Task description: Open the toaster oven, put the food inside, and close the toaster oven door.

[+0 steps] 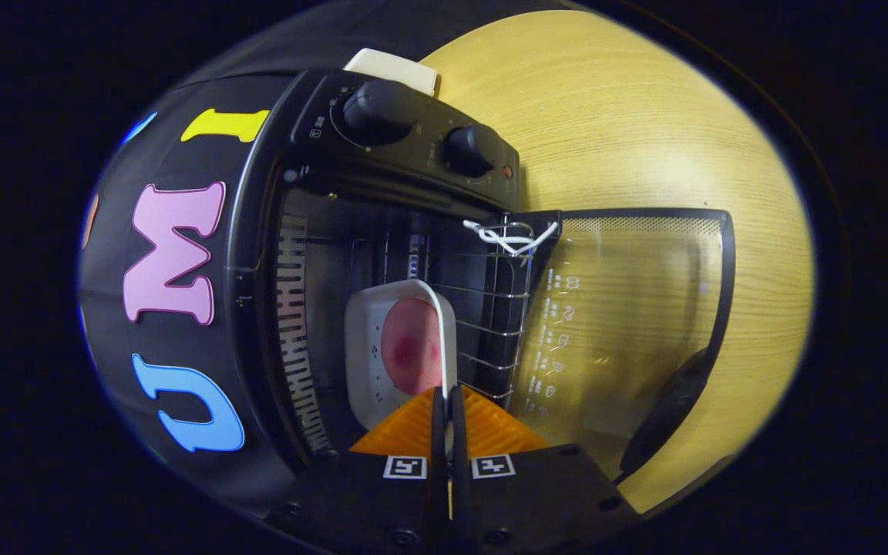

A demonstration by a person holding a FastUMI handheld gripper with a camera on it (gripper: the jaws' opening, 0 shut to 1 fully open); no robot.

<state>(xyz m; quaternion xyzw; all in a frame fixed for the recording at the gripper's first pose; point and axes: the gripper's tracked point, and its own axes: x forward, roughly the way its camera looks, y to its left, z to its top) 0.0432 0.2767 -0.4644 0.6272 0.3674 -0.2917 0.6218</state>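
Tool [448, 401] pinched shut on the white tray's [371, 347] rim, we should slide it level, deeper onto the toaster oven's [405, 154] rack [490, 308], before letting go.

gripper [448, 401]: black body, screws along edge, two square black-and-white markers behind ribbed fingers [413, 432].

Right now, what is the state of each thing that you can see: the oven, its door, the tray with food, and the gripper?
Toaster oven: open, the inside visible.
Door: swung fully open, lying out over the wooden table.
Wire rack: inside the oven.
Tray: held by its rim, partly inside the oven.
Food: lying in the tray.
Gripper: shut on the tray's rim.
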